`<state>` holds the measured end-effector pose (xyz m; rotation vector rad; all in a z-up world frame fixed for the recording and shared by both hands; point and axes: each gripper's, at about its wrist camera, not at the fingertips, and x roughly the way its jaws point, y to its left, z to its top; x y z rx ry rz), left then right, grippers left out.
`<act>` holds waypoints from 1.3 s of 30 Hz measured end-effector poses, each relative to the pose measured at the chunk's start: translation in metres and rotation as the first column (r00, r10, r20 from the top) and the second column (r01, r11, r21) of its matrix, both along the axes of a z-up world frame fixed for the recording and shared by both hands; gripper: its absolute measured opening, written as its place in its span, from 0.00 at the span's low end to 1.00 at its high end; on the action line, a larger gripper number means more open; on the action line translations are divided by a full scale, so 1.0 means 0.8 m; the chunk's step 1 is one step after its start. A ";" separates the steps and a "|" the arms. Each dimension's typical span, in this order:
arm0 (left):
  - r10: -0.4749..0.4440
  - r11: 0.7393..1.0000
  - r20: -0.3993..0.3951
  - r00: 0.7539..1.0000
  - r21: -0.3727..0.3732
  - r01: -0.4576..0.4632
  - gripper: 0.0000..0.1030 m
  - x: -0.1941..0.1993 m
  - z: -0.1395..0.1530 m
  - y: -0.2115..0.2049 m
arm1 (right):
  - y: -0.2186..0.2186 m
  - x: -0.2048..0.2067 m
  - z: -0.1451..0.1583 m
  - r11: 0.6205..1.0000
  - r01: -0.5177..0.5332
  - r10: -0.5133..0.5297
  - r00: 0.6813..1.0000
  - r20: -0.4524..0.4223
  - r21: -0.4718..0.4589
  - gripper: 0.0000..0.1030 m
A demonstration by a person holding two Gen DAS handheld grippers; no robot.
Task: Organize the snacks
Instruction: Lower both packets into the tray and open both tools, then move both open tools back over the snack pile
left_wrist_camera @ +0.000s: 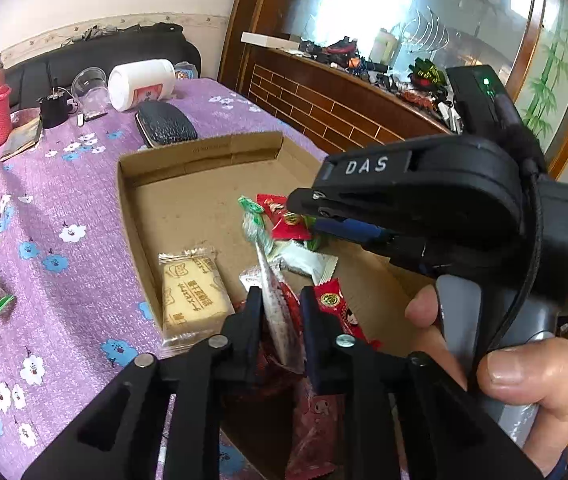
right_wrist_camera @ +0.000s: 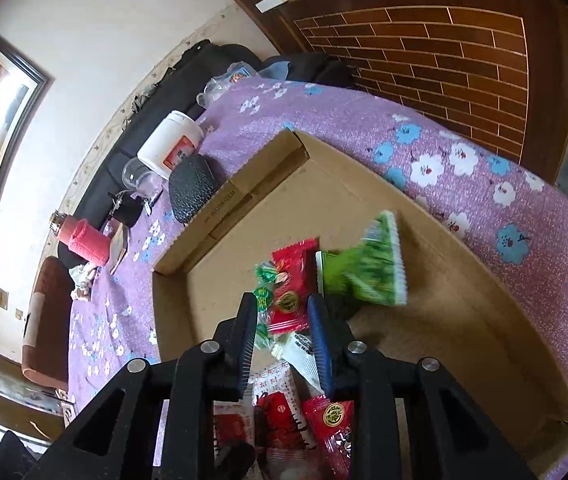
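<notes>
We see a purple cloth point(left_wrist_camera: 64, 208) with white and blue flowers, a brown box point(left_wrist_camera: 188, 200), red packets point(right_wrist_camera: 293, 280) and a green one point(right_wrist_camera: 367, 272).

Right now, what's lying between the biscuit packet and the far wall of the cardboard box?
Bare cardboard floor. In the left wrist view, nothing lies between the biscuit packet and the far wall of the cardboard box; the other snacks sit off to the right.
</notes>
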<state>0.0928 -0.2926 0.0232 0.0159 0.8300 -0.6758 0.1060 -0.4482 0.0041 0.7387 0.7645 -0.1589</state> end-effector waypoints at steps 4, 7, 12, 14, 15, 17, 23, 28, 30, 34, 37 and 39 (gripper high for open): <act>0.036 0.999 0.028 0.999 -0.023 -0.035 0.36 -0.001 0.012 0.008 | -0.007 -0.013 0.013 0.999 0.049 -0.049 0.997 0.064 0.002 0.28; 0.078 0.996 0.041 0.996 -0.054 -0.076 0.37 0.001 0.028 0.019 | -0.006 -0.019 0.022 0.999 0.053 -0.053 0.993 0.109 -0.002 0.30; 0.148 0.988 0.056 0.987 -0.043 -0.146 0.37 0.001 0.054 0.035 | 0.017 -0.011 0.027 0.999 -0.018 0.022 0.992 0.128 -0.032 0.31; 0.157 0.987 0.047 0.987 -0.049 -0.155 0.38 0.001 0.062 0.044 | 0.031 -0.008 0.027 0.997 -0.060 0.066 0.989 0.130 -0.055 0.31; 0.163 0.986 0.043 0.986 -0.048 -0.161 0.38 0.001 0.065 0.048 | 0.038 -0.007 0.028 0.995 -0.080 0.088 0.987 0.135 -0.064 0.31; 0.174 0.984 0.039 0.984 -0.041 -0.172 0.38 -0.001 0.071 0.060 | 0.048 -0.007 0.031 0.990 -0.115 0.127 0.981 0.146 -0.084 0.31; 0.211 0.976 0.081 0.974 0.037 -0.214 0.44 -0.015 0.071 0.099 | 0.081 -0.003 0.035 0.965 -0.220 0.242 0.956 0.164 -0.141 0.31; 0.283 0.952 0.124 0.951 0.085 -0.294 0.48 -0.024 0.062 0.152 | 0.120 -0.001 0.035 0.923 -0.327 0.361 0.919 0.157 -0.204 0.31; 0.323 0.938 0.133 0.937 0.089 -0.336 0.48 -0.021 0.058 0.182 | 0.144 -0.001 0.036 0.893 -0.391 0.429 0.888 0.162 -0.223 0.31; 0.456 0.888 0.088 0.885 0.021 -0.460 0.48 0.002 0.054 0.262 | 0.205 -0.008 0.031 0.795 -0.540 0.591 0.793 0.148 -0.278 0.31; 0.553 0.833 0.000 0.833 -0.013 -0.553 0.48 0.029 0.041 0.322 | 0.240 -0.012 0.019 0.736 -0.618 0.665 0.736 0.125 -0.275 0.33; 0.574 0.814 -0.097 0.813 -0.036 -0.580 0.48 0.047 0.022 0.352 | 0.258 -0.011 0.008 0.709 -0.650 0.692 0.716 0.092 -0.275 0.33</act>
